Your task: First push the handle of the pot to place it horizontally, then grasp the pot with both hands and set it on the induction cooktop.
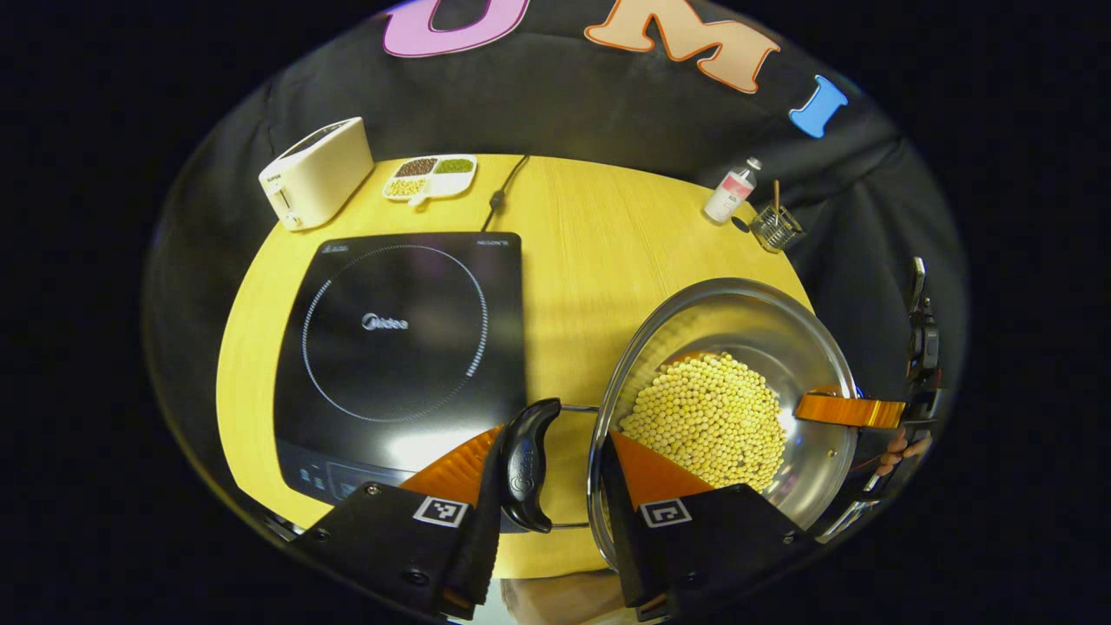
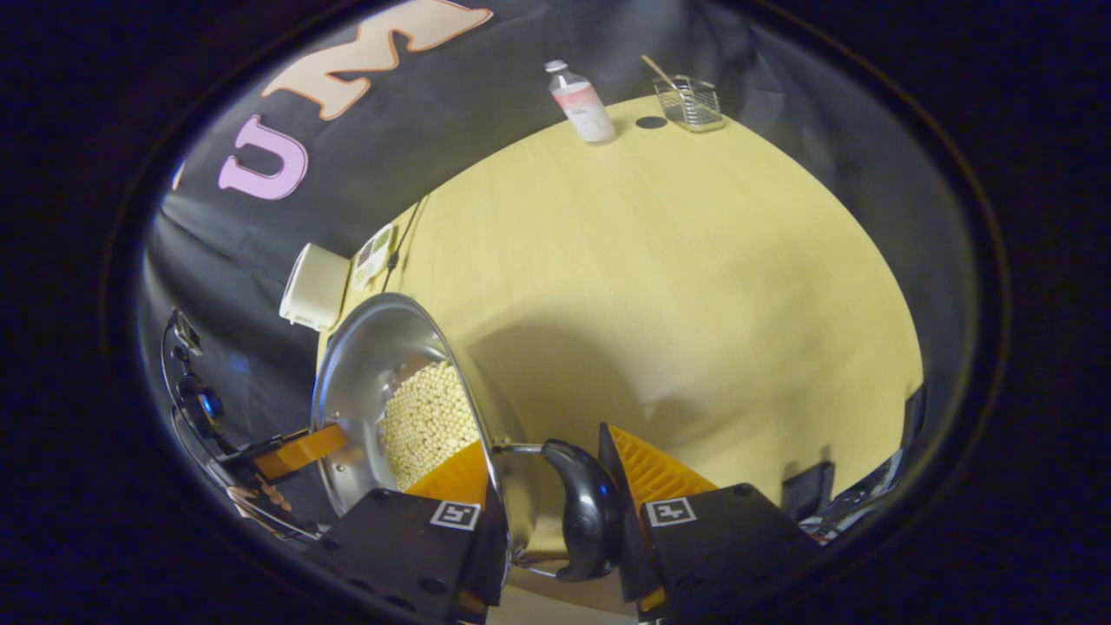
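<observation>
- In the left gripper view, the left gripper (image 1: 555, 486) sits at the bottom centre, its two fingers straddling one black handle (image 1: 528, 464) of the pot (image 1: 746, 330); one finger lies against the handle's outer side, the other reaches over the rim inside the pot. Whether both press on it I cannot tell.
- The steel pot occupies the lower right of that view — it holds a heap of pale yellow beans (image 1: 707, 421) and sits on or just above the wooden table (image 1: 599, 234), just right of the induction cooktop (image 1: 404, 347), not on it.
- The cooktop lies left of centre, dark and flat.
- At the upper left stand a cream toaster (image 1: 317, 172) and a divided dish (image 1: 431, 176) of grains; at the upper right, a small bottle (image 1: 732, 191) beside a wire basket (image 1: 775, 227).
- In the right gripper view, the right gripper (image 2: 555, 508) is at the bottom centre with the pot's other handle (image 2: 586, 508) between its fingers — the same straddle, grip unclear.
- The far gripper (image 1: 851, 410) appears at the right edge of the left gripper view, at the pot's opposite rim.
</observation>
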Available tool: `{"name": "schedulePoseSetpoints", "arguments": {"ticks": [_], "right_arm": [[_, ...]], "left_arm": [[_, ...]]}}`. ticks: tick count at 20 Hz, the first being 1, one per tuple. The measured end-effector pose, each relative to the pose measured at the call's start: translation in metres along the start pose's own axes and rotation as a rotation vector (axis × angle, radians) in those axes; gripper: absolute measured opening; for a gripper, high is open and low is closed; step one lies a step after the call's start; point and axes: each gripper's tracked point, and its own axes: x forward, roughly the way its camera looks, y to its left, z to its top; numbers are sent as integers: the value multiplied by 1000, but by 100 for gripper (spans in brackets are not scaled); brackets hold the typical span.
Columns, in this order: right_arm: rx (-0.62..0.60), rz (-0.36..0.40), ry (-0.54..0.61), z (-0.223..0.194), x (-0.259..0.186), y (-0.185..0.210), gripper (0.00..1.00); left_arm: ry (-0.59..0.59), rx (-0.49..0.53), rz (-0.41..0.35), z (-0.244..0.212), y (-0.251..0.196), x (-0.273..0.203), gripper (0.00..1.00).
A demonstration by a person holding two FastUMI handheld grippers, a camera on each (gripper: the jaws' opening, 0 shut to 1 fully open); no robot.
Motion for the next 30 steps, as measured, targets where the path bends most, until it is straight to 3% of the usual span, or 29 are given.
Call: {"name": "schedulePoseSetpoints", "arguments": {"ticks": [4, 5, 6, 16, 17, 25, 26, 27, 28, 30], "right_arm": [[36, 6, -14, -15, 10, 52, 48], [43, 9, -15, -20, 13, 65, 54], [46, 12, -17, -22, 18, 77, 48], [-2, 25, -26, -35, 73, 179, 47], [-16, 25, -32, -34, 78, 187, 54], [-79, 37, -95, -12, 122, 229, 54], [-81, 42, -106, -7, 128, 232, 47], [-81, 46, -118, -4, 133, 237, 47], [-80, 50, -124, 1, 138, 240, 54], [-72, 53, -117, 3, 147, 247, 54]], "left_arm": [[-24, 66, 8, 19, 50, -13, 58], [-29, 76, 12, 23, 64, -15, 57], [-35, 84, 15, 26, 76, -17, 59], [-107, 100, 65, 46, 187, -19, 57], [-115, 93, 69, 47, 197, -16, 57], [-176, 67, 105, 67, 245, 7, 57], [-185, 66, 113, 71, 249, 9, 57], [-196, 67, 125, 75, 253, 12, 58], [-213, 71, 138, 80, 257, 15, 58], [-225, 89, 159, 87, 265, 19, 58]]}}
